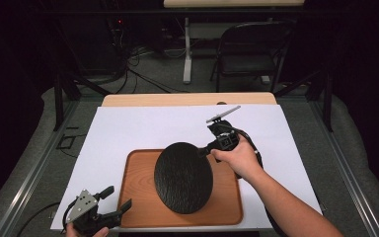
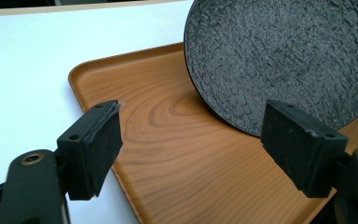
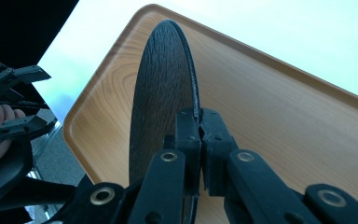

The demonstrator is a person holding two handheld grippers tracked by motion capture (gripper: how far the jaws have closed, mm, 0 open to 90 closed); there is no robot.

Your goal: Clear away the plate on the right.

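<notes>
While right gripper pinches black plate; left gripper gapes.

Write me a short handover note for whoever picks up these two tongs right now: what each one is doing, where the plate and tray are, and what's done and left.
Right tongs: shut on the rim of the black plate, holding it tilted on edge above the wooden tray.
Left tongs: open, holding nothing, at the tray's near left corner.
The tray lies on the white sheet on the table.
Done: the plate is gripped, over the tray.
Left: probably lowering it flat onto the tray or carrying it off; the plate's lower edge looks close to the tray, contact unclear.
</notes>
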